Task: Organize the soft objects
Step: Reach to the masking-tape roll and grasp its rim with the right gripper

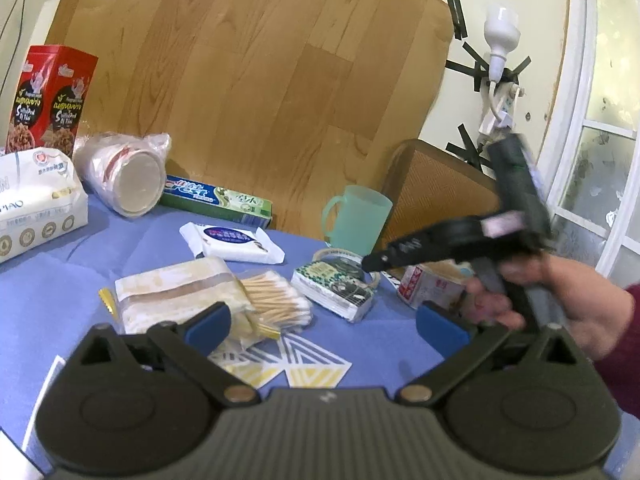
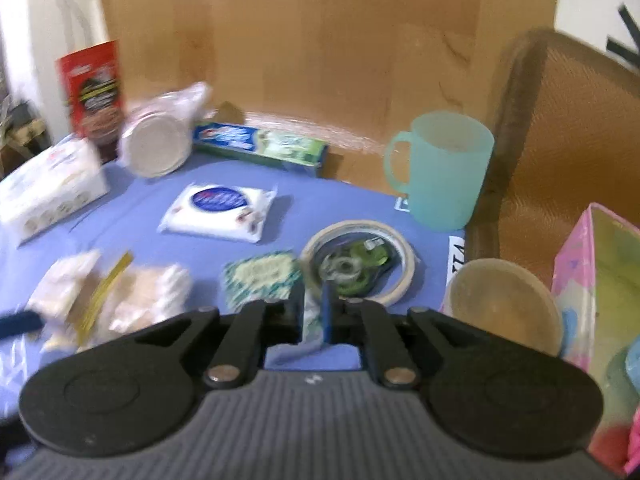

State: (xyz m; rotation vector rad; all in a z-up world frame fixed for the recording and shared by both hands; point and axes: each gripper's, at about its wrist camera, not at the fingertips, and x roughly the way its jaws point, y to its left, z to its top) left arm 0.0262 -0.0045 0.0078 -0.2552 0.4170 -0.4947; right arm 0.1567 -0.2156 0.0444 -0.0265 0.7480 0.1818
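Left wrist view. Holds the left gripper [image 1: 324,324] low over the blue surface [image 1: 80,300], jaws wide apart, nothing between them. Looks out on a pack of cotton swabs [image 1: 280,300] just ahead, by the near edge, touching a folded cloth pack [image 1: 176,292]. Shows a white wipes pack [image 1: 232,242] further in, then a toothpaste box [image 1: 218,198] and a green cup [image 1: 356,220] along the far edge. Shows the right gripper [image 1: 366,264], carried by a hand [image 1: 560,300], tip down on the small green tissue pack [image 1: 336,286] toward the right edge.

Right wrist view. Blurry. Seems to have the jaws almost together, pinching a thin white and green edge of that tissue pack, just beside a tape roll [image 2: 360,236]. Shows a pink box [image 2: 580,264] by the right edge, open on top.

Looks like the pick-up step for the tissue pack, a soft thing. Next calls for a firm pinch and a gentle lift, then a carry to where soft things go. Maybe the pink box; cannot tell for sure.
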